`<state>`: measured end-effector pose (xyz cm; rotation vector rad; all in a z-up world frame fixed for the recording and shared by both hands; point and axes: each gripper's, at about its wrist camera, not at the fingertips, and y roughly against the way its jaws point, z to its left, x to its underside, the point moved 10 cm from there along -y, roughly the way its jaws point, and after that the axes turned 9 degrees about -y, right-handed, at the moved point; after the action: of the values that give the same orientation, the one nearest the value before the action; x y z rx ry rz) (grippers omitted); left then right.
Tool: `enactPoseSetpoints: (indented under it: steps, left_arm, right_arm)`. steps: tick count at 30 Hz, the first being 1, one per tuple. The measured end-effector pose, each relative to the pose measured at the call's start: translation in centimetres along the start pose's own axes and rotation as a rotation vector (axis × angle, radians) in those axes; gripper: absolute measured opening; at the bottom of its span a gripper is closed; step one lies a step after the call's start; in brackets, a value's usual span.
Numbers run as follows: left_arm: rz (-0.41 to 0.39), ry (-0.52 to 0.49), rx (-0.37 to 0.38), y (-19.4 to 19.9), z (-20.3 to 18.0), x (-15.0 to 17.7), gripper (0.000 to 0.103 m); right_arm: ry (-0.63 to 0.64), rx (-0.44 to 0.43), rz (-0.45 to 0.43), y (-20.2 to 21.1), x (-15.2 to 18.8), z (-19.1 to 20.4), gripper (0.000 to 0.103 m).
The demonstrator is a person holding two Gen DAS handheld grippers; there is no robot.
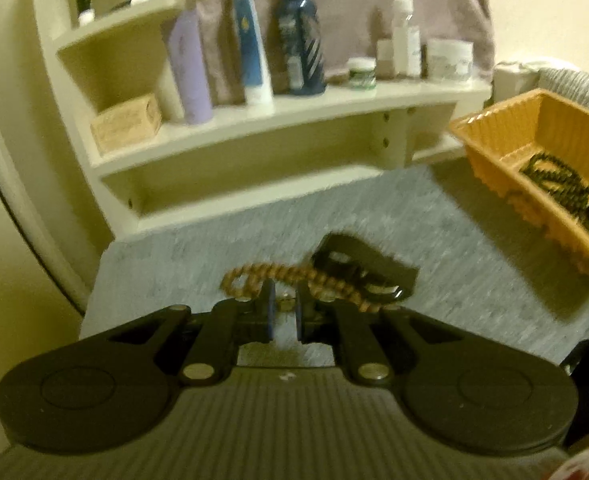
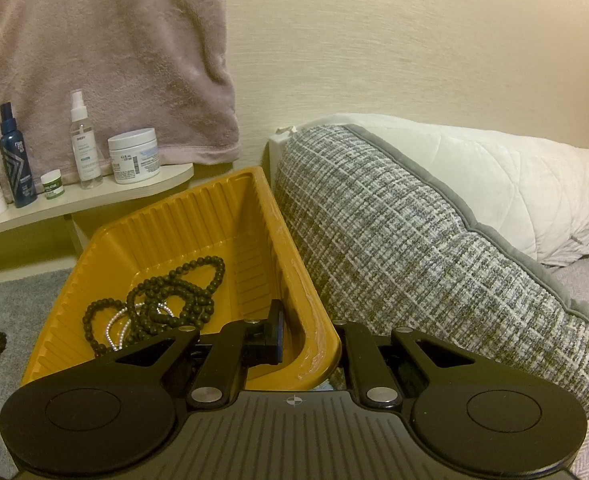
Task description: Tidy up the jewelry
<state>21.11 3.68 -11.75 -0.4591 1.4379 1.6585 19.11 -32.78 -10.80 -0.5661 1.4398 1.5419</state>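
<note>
The left black two-finger gripper [image 1: 285, 310] is pointing downward at a slant, its blue-padded fingers [image 1: 269, 312] standing nearly together with only a narrow gap showing. The right black two-finger gripper [image 2: 308, 342] is also tilting downward, its jaws drawn close and pinching a wall between them, one blue-padded finger [image 2: 276, 336] showing.

on my cream shelf [image 1: 302, 106] stand a lilac tube [image 1: 190, 70], a dark blue bottle [image 1: 300, 32] and a white jar [image 2: 133, 155]; a pink towel [image 2: 106, 52] hangs behind, a grey woven cushion [image 2: 426, 236] alongside.
</note>
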Motion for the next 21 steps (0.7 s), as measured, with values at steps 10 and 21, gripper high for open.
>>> enactPoseSetpoints:
  steps: [10,21]
  left_arm:
    - [-0.095,-0.035,0.132,2.0,-5.1,-4.9,0.009]
    - [-0.167,-0.108,0.466,2.9,-17.3,-9.5,0.009]
  right_arm:
    - [-0.006,-0.001,-0.001,-0.1,0.1,-0.1,0.01]
    - [-0.012,-0.002,-0.001,0.0,0.1,0.0,0.01]
